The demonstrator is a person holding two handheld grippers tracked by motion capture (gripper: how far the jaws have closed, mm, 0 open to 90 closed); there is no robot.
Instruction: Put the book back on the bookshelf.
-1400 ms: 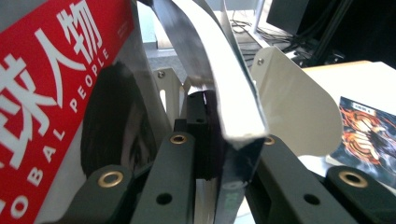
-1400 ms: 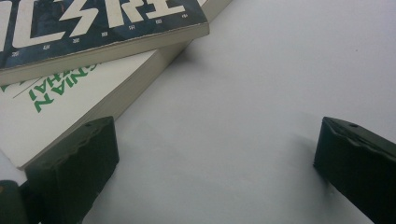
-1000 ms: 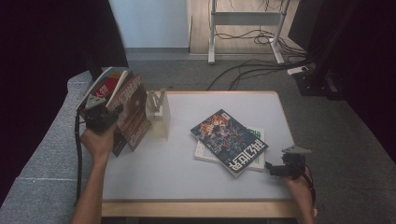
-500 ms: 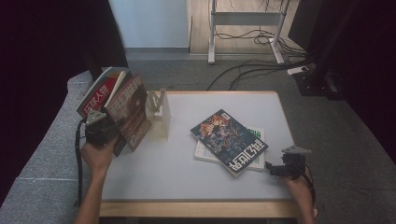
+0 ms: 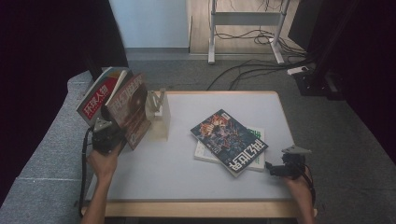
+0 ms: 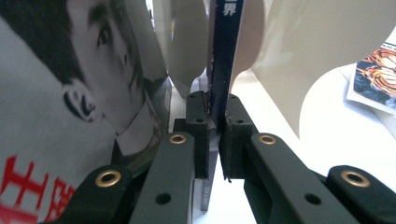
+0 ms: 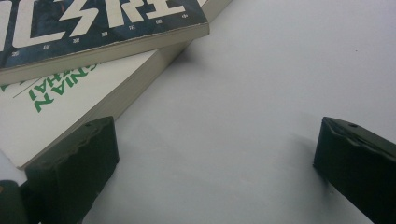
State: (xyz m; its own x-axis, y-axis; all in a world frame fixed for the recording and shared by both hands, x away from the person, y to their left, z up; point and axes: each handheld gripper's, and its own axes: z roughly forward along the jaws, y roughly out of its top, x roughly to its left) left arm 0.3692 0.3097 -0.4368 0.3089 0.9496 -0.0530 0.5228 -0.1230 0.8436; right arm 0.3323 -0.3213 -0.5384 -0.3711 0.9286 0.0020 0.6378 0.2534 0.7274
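On table (image 5: 154, 172), white top with wood edge, grey carpet around. At far-left corner: beige bookstand (image 5: 159, 116) with curved dividers, upright. Leaning against its left side: red-cover magazine (image 5: 100, 95), tilted left, overhanging table edge. Between it and the bookstand: brown-cover magazine (image 5: 130, 108), tilted, lower edge near table surface; seen edge-on in left gripper view (image 6: 223, 56), dark blue spine running up between two dividers. Right of centre: dark comic-cover book (image 5: 229, 141) lying flat, skewed, stacked on white book with green lettering (image 5: 256, 135); same stack in right gripper view, dark cover (image 7: 93, 23) over white one (image 7: 56, 112).

Left gripper (image 5: 108, 137) at near-left of bookstand, clenched on lower edge of brown-cover magazine; jaws pressed against both faces of it (image 6: 215, 140). Face-print cover just left of jaws there.

Right gripper (image 5: 280, 168) low over table, near-right, just off near-right corner of the book stack, not touching. Released: jaws spread wide (image 7: 215, 154), bare table between, nothing held.
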